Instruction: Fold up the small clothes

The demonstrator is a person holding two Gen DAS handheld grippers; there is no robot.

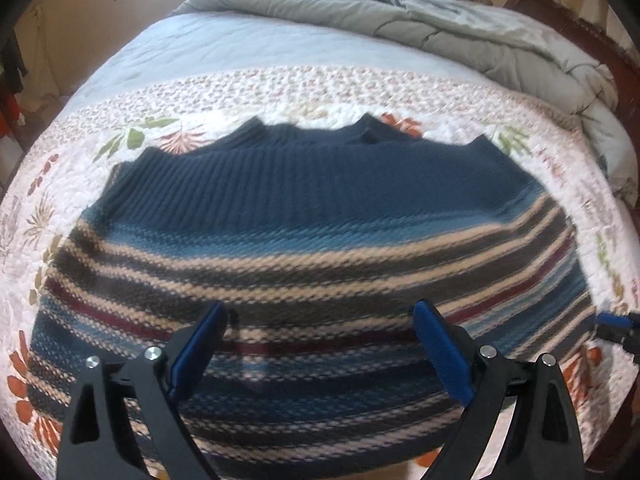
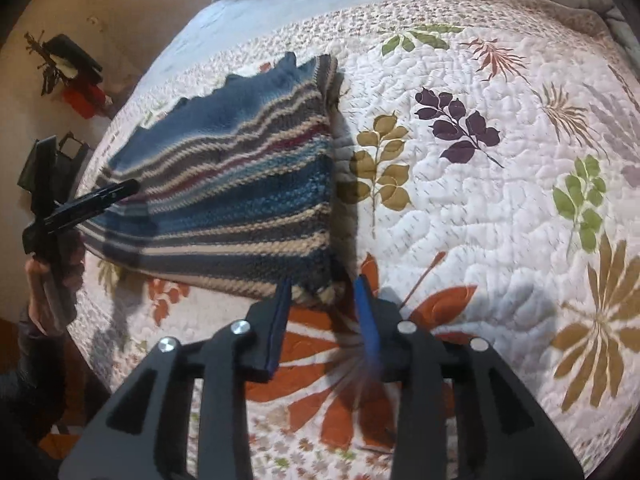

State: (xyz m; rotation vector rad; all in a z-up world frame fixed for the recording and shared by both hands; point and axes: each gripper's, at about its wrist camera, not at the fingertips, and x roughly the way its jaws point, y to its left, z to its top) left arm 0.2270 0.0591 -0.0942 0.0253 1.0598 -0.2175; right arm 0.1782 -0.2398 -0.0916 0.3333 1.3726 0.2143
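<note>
A striped knit sweater [image 1: 304, 240], navy at the top with tan, grey, maroon and blue bands, lies folded flat on a floral quilt [image 1: 280, 92]. My left gripper [image 1: 320, 312] hovers over the sweater's near half, wide open, with nothing pinched between its blue pads. In the right wrist view the sweater [image 2: 240, 168] sits at the left. My right gripper [image 2: 324, 284] is at its near right corner, jaws partly apart with the corner between the tips and a gap beside each pad. One left finger [image 2: 108, 194] reaches over the sweater's left edge.
A bunched grey duvet [image 1: 460, 36] lies at the head of the bed against a wooden headboard [image 1: 576, 28]. The quilt [image 2: 500, 184] stretches to the right of the sweater. A stand with dark and red things [image 2: 72, 72] is by the wall at the left.
</note>
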